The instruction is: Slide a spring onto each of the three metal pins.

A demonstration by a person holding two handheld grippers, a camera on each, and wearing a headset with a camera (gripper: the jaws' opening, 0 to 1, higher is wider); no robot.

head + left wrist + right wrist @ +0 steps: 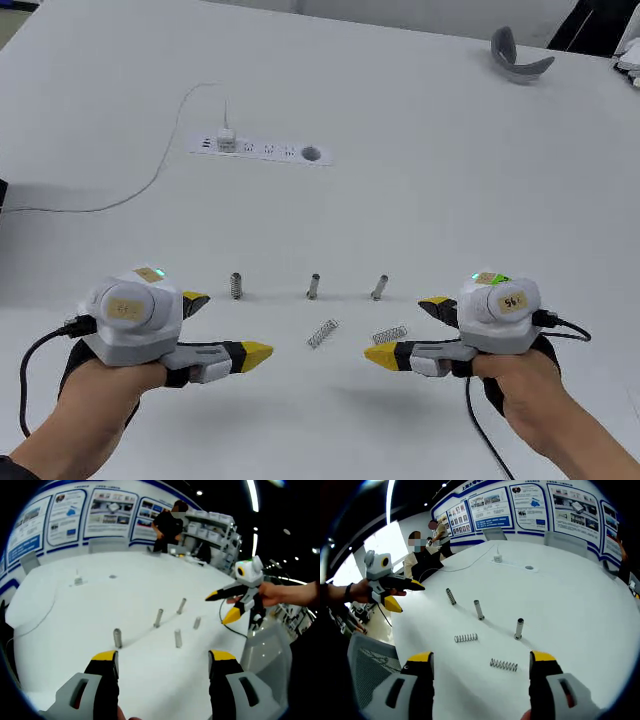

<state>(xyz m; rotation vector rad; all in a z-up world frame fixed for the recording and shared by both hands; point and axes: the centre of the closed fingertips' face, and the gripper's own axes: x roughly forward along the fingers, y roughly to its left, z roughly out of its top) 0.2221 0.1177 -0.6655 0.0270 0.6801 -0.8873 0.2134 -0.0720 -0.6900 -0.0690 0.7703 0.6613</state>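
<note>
The left claw [230,325] and the right claw [402,327] hover wide and empty over the white surface [420,200], tips facing; between them lie two loose springs, the left spring [322,333] and the right spring [389,334], the latter just beside the right claw. Behind stand three upright pins in a row; the left pin [236,294] already carries a fitted spring [236,283]; the middle pin [313,287] and right pin [379,288] are bare.

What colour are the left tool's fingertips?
Yellow fingertips, on black fingers; clearest in the left gripper view.
</note>
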